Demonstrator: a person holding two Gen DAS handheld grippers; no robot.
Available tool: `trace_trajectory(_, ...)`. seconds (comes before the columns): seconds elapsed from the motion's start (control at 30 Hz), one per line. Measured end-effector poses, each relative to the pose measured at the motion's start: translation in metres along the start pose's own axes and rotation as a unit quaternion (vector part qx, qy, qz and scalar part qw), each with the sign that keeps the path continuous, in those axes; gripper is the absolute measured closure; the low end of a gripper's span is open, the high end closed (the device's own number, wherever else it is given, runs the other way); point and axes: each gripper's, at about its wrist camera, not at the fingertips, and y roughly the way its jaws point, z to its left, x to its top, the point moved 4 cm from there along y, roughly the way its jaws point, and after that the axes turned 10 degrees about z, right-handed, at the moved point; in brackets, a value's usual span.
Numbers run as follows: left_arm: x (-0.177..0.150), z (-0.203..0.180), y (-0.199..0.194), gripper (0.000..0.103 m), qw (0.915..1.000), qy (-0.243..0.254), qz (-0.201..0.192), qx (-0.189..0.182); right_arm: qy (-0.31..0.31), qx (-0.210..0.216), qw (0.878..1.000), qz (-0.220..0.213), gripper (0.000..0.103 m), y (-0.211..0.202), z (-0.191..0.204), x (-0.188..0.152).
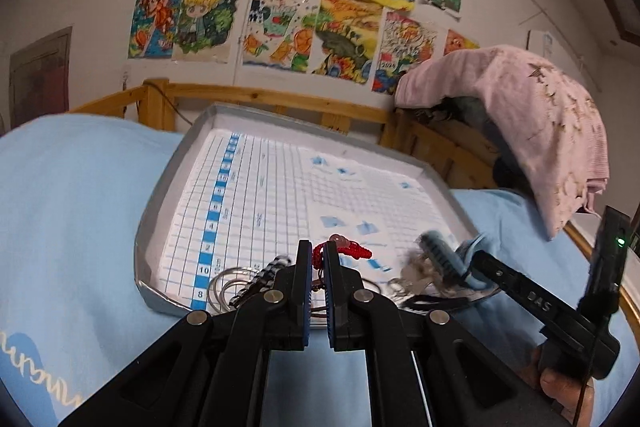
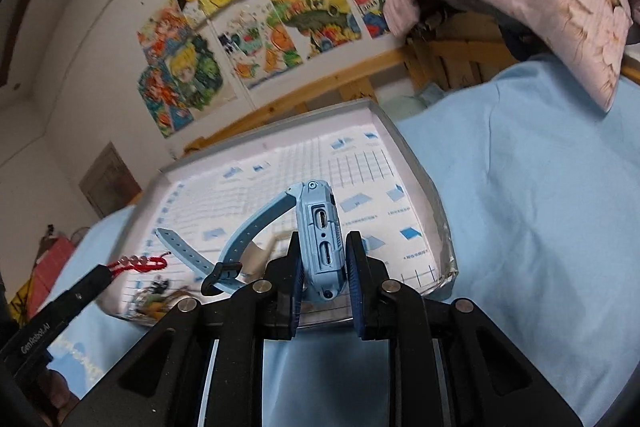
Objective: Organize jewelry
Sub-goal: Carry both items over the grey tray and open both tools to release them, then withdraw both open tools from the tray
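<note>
A shallow grey tray [image 1: 160,195] lined with blue-gridded paper lies on a light blue bedsheet; it also shows in the right wrist view [image 2: 424,179]. My left gripper [image 1: 317,259] is shut on a red braided cord bracelet [image 1: 352,250] with pinkish beads, held above the tray's near edge; the bracelet also shows in the right wrist view [image 2: 140,262]. My right gripper [image 2: 322,259] is shut on a light blue smartwatch [image 2: 320,227], its strap [image 2: 240,239] hanging left over the tray. Silver rings and a black-and-white beaded piece [image 1: 256,277] lie in the tray's near corner.
A wooden bed rail [image 1: 280,99] runs behind the tray. A pink cloth [image 1: 532,115] is draped over the rail at the right. Children's drawings [image 1: 296,7] cover the wall. The blue sheet [image 1: 72,211] spreads on both sides of the tray.
</note>
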Motion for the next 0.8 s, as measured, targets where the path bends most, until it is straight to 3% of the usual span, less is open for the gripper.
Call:
trace_trajectory(0.2,-0.01,0.007,0.011,0.097,0.9996,-0.019,0.02,0.008,0.0,0.001,1.0,-0.007,0.074,0.0,-0.002,-0.004)
trace_trajectory(0.33,-0.014,0.008,0.009,0.097,0.9994,-0.025,0.024,0.003,-0.008,-0.005,1.0,-0.021,0.056,-0.007,-0.001,-0.005)
trace_trajectory(0.43,-0.017,0.009,0.004,0.09,0.9992,-0.03,0.026,0.005,-0.013,-0.007,0.999,-0.028,0.056,-0.018,-0.001,-0.007)
trace_trajectory(0.5,-0.02,0.009,-0.003,0.079,0.9992,-0.032,0.022,0.007,-0.015,-0.006,0.999,-0.038,0.048,-0.029,-0.001,-0.007)
trace_trajectory(0.53,-0.021,0.009,-0.009,0.068,0.9993,-0.032,0.016,0.007,-0.019,-0.005,0.999,-0.046,0.043,-0.038,0.0,-0.007)
trace_trajectory(0.6,-0.023,0.008,-0.024,0.032,0.9995,-0.029,0.001,0.015,-0.033,-0.001,0.998,-0.061,0.038,-0.057,0.005,-0.008)
trace_trajectory(0.73,-0.029,0.005,-0.061,0.024,0.9992,-0.019,-0.029,0.02,-0.071,-0.007,0.994,-0.087,0.026,-0.095,0.017,-0.015)
trace_trajectory(0.8,-0.035,0.005,-0.084,0.01,0.9988,-0.017,-0.039,0.023,-0.087,-0.009,0.991,-0.097,0.016,-0.116,0.021,-0.021)
